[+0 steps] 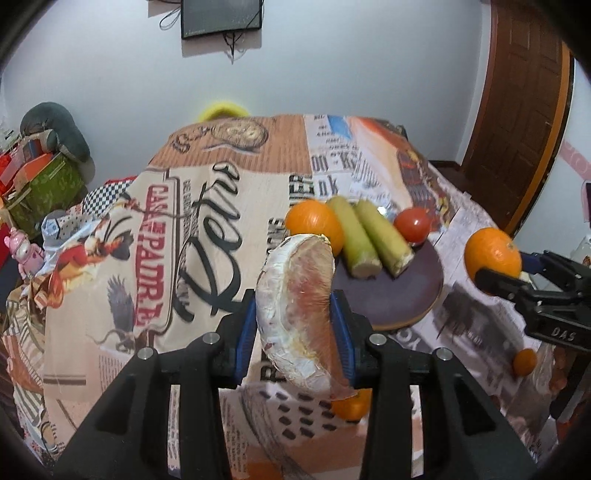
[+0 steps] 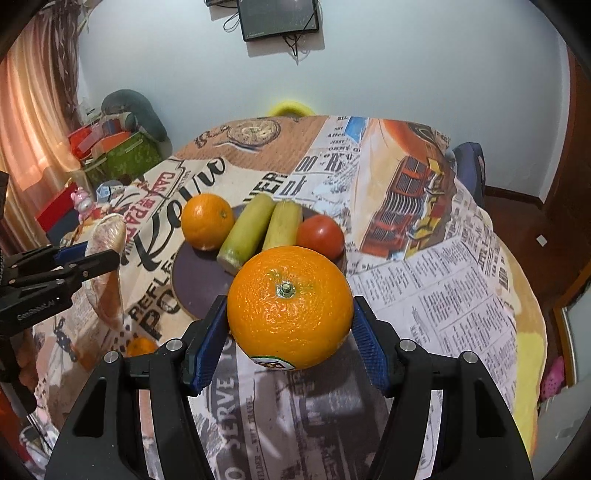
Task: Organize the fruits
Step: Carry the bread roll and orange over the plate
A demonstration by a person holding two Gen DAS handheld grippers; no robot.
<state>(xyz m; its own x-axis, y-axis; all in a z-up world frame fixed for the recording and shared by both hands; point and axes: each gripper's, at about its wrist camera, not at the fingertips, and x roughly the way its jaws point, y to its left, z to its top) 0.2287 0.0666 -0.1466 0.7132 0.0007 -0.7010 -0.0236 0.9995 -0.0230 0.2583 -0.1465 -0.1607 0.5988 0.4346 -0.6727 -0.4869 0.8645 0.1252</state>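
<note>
I am reading "DAS" on the right gripper (image 1: 491,275) body, and "GenRobot.AI" on the left gripper (image 2: 105,258) body. The tablecloth (image 2: 443,266) is showing "SERVE" in the right wrist view, and "Retro" in large script.

A cloth-covered table (image 2: 424,266) was seen, bearing a dark plate (image 2: 199,284); two small oranges (image 1: 525,362) (image 1: 352,408) were laid nearer the camera than the plate.

Pale wall (image 2: 406,74) with mounted dark screen (image 2: 279,18); brown wooden door (image 1: 517,129); lit orange curtain (image 2: 33,122); table under printed cloth (image 2: 424,258).
</note>
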